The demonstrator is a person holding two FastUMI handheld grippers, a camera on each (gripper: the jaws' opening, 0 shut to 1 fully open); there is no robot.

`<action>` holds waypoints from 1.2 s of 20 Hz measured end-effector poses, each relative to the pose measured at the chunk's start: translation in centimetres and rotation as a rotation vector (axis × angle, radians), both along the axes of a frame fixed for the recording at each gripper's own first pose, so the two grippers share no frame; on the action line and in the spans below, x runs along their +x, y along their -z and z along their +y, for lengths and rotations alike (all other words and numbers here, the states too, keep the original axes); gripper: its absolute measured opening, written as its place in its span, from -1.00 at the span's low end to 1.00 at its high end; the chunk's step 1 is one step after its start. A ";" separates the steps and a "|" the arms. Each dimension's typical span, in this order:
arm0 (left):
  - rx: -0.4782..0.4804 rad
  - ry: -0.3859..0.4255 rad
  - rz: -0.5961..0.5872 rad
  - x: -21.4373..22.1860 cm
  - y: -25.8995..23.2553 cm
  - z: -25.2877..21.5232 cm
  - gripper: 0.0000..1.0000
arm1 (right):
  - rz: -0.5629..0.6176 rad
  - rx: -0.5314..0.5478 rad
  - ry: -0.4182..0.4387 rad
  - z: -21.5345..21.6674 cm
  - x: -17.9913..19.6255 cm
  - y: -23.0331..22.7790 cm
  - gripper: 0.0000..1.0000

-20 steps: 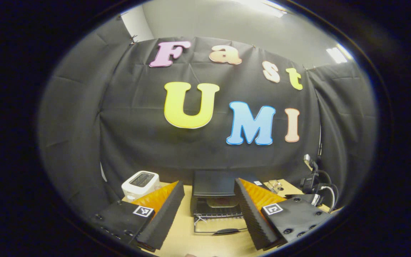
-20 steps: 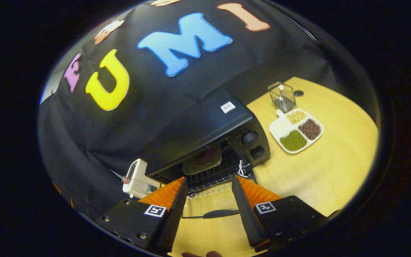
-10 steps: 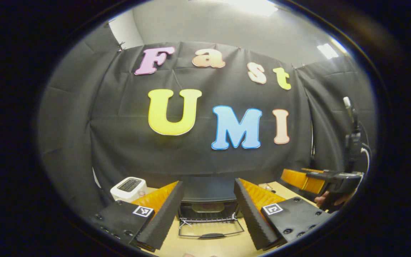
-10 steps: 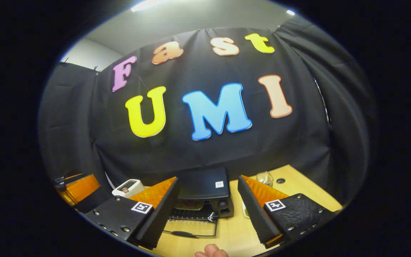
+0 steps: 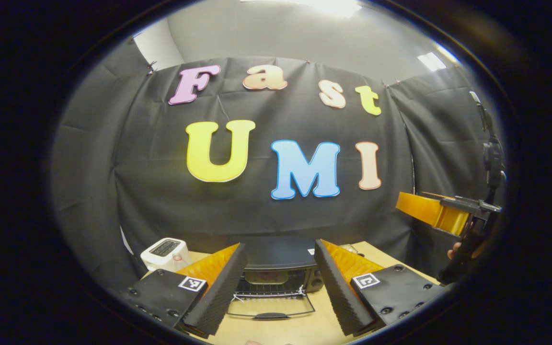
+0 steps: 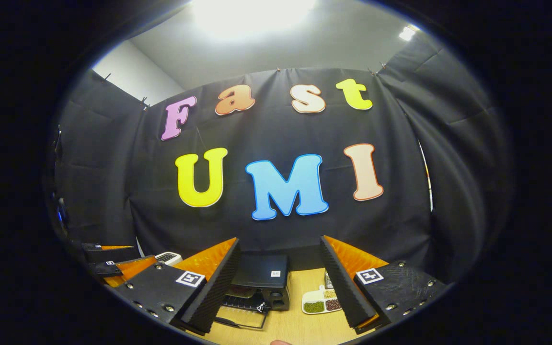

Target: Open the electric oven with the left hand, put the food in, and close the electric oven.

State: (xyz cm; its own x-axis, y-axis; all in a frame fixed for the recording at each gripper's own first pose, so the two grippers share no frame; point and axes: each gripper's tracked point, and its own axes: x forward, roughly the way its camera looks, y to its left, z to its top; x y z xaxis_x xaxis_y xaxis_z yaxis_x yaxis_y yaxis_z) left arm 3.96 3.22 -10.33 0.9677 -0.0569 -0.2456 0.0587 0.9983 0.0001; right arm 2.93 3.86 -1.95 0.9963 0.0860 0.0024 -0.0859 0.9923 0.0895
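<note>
The black electric oven (image 5: pixel 281 261) stands on the wooden table (image 5: pixel 300 330), its glass door (image 5: pixel 270 309) folded down flat toward me. Inside, on the rack, rests a plate with something reddish (image 5: pixel 267 276). My left gripper (image 5: pixel 280 243) hovers open well in front of and above the oven, holding nothing. The right gripper (image 5: pixel 436 213), held by a hand (image 5: pixel 455 249), floats high at the right. In the right gripper view the oven (image 6: pixel 259 274) is small and low, the right gripper (image 6: pixel 280 239) is open and empty, and the left gripper (image 6: pixel 120 268) shows at the lower left.
A white toaster (image 5: pixel 163 251) stands left of the oven. Right of the oven lies a white divided dish of beans (image 6: pixel 321 303), with a glass container (image 6: pixel 327 280) behind it. Black cloth walls close in the back and both sides.
Both grippers have risen and drawn back from the oven, which now looks smaller and lower. The right gripper has swung from a steep downward tilt to level. The door stays down.
</note>
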 end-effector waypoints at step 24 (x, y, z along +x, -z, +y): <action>0.039 -0.009 0.994 -3.4 32.2 -1.4 1.00 | 0.163 0.038 0.104 -12.5 2.4 7.3 0.98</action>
